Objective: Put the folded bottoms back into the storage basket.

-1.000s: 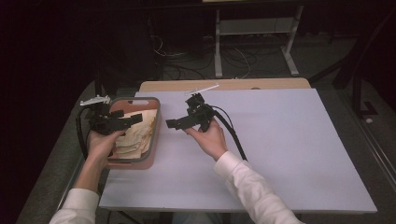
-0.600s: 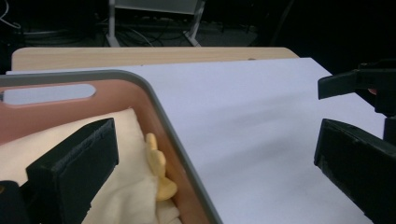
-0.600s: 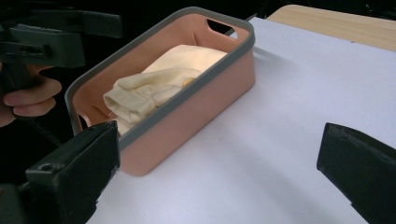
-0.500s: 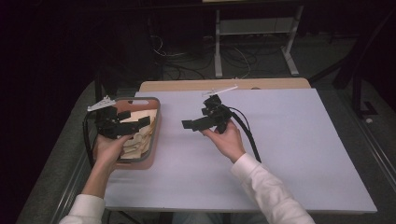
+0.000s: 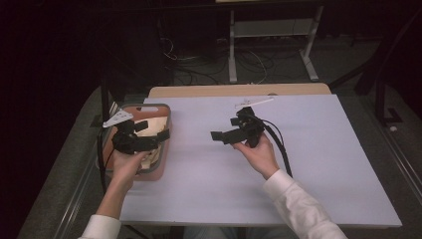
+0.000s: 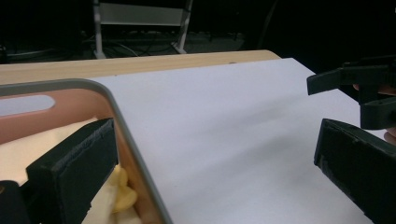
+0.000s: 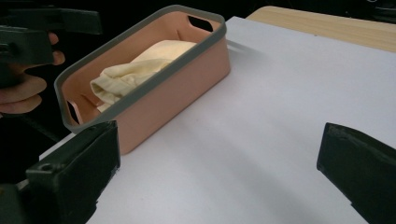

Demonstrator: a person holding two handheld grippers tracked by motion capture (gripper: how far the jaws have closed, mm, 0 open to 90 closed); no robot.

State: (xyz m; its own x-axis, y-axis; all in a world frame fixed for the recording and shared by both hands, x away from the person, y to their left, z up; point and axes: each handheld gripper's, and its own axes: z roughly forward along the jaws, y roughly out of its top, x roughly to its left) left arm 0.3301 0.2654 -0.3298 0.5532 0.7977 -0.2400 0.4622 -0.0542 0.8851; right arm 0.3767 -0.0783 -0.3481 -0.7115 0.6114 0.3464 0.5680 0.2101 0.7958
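White table (image 5: 308, 169) w/ pink basket (image 5: 158, 169) at left

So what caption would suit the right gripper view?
Open right gripper faces a pink basket holding cream cloth.

Two black tools with blocky jaws, trailing black cables; white sleeves (image 5: 298, 209) worn.

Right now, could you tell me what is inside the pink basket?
The basket holds a crumpled pale yellow cloth, bunched along its floor. Whatever lies beneath the cloth is covered. The left gripper hovers open over it, touching nothing.
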